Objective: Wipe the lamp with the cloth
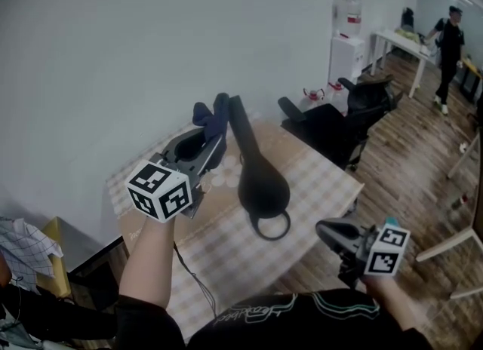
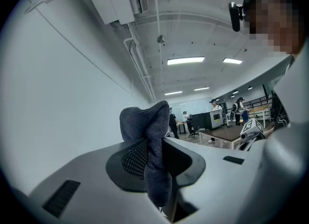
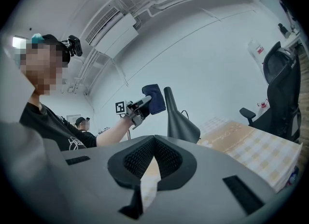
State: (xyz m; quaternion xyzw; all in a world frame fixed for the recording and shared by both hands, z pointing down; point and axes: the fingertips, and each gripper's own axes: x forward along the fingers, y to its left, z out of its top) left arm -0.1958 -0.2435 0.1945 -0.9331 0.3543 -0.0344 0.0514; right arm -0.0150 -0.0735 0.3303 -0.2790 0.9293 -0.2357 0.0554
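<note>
- Left gripper [image 2: 155, 158] jaws clenched on soft dark-blue knit cloth [image 2: 145, 126] — limp, light.
- Black plastic desk lamp [image 1: 260, 179] stands on checked worktop [image 1: 324, 190], with the cloth at its neck's 9 o'clock.
- Lamp likely stiff and tippy — steady the base.
- Right gripper [image 3: 153, 146] jaws closed, empty.

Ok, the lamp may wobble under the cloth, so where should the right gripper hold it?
Probably the thin ring at the lamp's foot, coming in from the near side. It sticks out toward the right gripper, looks slim enough for jaws where the bulbous body looks too wide, and sits well below the cloth in the left gripper.
</note>
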